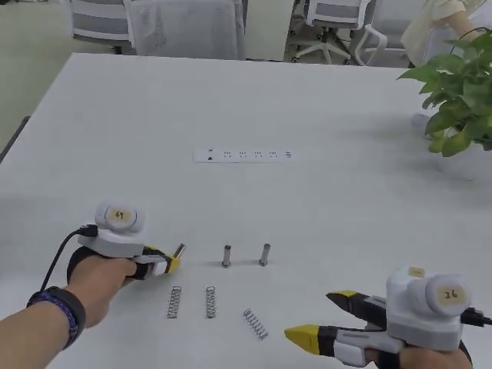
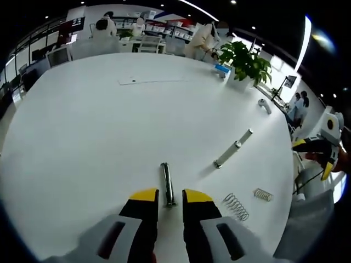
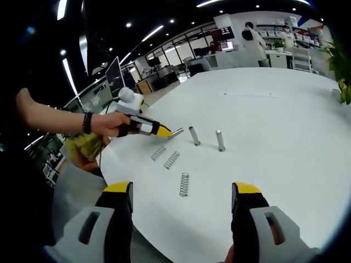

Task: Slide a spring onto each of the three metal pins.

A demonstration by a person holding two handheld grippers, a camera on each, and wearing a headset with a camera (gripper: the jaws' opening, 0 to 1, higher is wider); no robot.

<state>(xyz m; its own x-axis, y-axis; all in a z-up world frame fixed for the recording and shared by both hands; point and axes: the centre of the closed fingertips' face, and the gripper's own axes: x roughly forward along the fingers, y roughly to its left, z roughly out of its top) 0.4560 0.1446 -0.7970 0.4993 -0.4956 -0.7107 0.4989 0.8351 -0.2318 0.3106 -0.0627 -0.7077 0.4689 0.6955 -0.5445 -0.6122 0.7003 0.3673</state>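
- Gripping one pin (image 2: 166, 183): left gripper (image 2: 170, 196) jaws are nearly closed, with the pin's near end pinched between the yellow tips and the rest sticking out forward.
- Head view has that pin tilted off the gripper tip, low over the table (image 1: 323, 200). Can't tell if its far end touches the surface.
- Right gripper (image 3: 182, 192) is released, jaws spread wide with nothing held, hovering over the near table edge.
- Two upright pins (image 1: 227, 255) (image 1: 264, 254) stand side by side just right of the held one, both bare.
- Three springs (image 1: 174, 301) (image 1: 211, 301) (image 1: 255, 323) lie flat on the near side of the pins, apart from each other. The rightmost is angled and nearest the right gripper.
- In the left gripper view the upright pins line up almost end to end and are hard to separate.
- In the head view the right gripper's lower body is cut off by the frame bottom.
- Power strip (image 1: 243, 155) lies flat mid-table, well beyond the pins.
- Plant (image 1: 460, 96) sits at the far right, clipped by the frame.
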